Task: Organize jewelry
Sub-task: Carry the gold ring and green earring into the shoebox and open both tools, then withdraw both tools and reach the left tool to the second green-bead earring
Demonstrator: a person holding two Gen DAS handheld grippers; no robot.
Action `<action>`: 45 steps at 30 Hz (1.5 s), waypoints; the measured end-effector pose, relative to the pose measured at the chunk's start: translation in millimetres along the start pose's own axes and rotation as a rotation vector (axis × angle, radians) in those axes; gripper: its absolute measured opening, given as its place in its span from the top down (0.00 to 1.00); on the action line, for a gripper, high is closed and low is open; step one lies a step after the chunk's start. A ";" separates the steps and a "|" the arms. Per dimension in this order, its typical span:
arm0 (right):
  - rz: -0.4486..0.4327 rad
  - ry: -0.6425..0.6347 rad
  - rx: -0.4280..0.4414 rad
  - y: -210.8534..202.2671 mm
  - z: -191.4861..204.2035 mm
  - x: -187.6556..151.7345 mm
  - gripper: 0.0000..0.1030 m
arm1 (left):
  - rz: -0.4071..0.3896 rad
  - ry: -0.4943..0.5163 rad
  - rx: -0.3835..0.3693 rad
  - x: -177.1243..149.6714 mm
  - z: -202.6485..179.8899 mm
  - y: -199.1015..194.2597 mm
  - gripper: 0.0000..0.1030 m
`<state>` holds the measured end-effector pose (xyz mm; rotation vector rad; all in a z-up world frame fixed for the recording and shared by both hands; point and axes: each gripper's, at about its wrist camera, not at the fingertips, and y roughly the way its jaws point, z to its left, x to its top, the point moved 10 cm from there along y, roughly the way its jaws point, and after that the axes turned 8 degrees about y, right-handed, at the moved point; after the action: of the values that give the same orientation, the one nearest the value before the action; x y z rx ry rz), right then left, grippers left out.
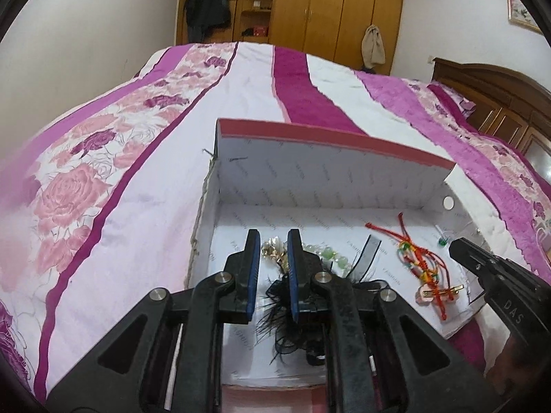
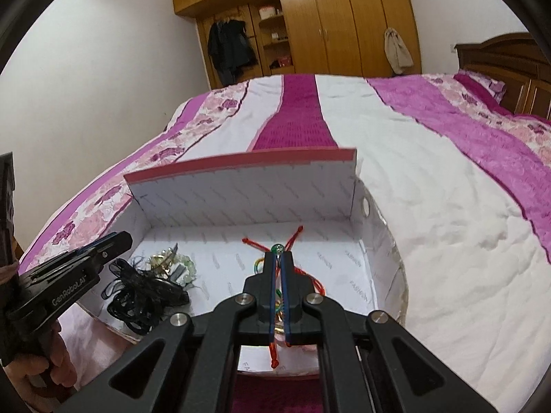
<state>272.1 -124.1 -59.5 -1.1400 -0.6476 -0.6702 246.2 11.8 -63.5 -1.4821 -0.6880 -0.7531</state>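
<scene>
Two grippers work over the white box (image 1: 330, 186) on the bed: left gripper (image 1: 272, 251) spread above the black feather hairpiece (image 1: 286, 323), right gripper (image 2: 279, 265) pinching a green-beaded pin (image 2: 277, 249), which could snag the red cord bracelet (image 2: 256, 246) below

Bedrm: white walls (image 2: 103, 51), wood wardrobe (image 2: 344, 17), bed (image 2: 430, 189) w/ pink-purple quilt, dark headboard (image 2: 499, 55).
</scene>
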 end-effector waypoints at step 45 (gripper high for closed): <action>0.056 0.053 0.087 -118.8 17.5 -51.9 0.60 | 0.146 -0.025 -0.137 -50.4 -17.7 -106.8 0.62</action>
<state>146.5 -132.2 -23.6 -1.0532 -0.5920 -0.6169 130.0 0.2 -38.7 -1.6497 -0.5488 -0.6818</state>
